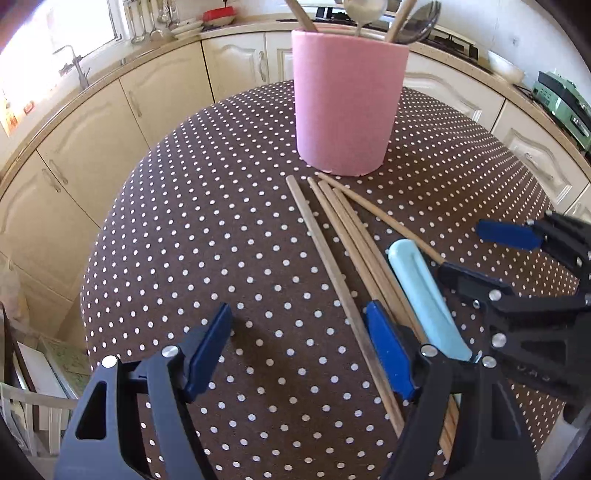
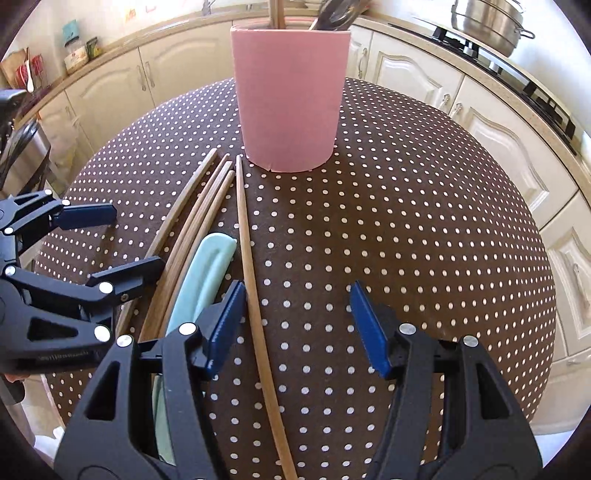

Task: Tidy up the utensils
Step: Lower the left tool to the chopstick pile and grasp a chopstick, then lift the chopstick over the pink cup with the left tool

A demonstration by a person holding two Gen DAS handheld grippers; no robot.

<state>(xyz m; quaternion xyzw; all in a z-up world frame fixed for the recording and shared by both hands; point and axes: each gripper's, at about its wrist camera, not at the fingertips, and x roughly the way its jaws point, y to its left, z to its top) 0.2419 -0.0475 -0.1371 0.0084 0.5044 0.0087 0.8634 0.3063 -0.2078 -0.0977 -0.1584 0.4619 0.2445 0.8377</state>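
Observation:
A tall pink holder (image 1: pixel 347 103) (image 2: pixel 291 99) stands at the far side of the dotted table, with spoons and wooden sticks poking out of it. Several wooden chopsticks (image 1: pixel 332 273) lie in front of it, beside a light blue utensil handle (image 1: pixel 424 295) (image 2: pixel 207 269). My left gripper (image 1: pixel 299 347) (image 2: pixel 107 245) is open low over the cloth. The leftmost chopstick runs just inside its right finger. My right gripper (image 2: pixel 297 328) (image 1: pixel 491 258) is open too. One separate chopstick (image 2: pixel 251 277) lies between its fingers, close to the left one and not pinched.
The table has a brown polka-dot cloth (image 2: pixel 406 221) and a rounded edge. Cream cabinets (image 1: pixel 92 147) and a counter curve around behind, with a sink tap (image 1: pixel 74 62) at left. A hob with a steel pot (image 2: pixel 491 18) is at right.

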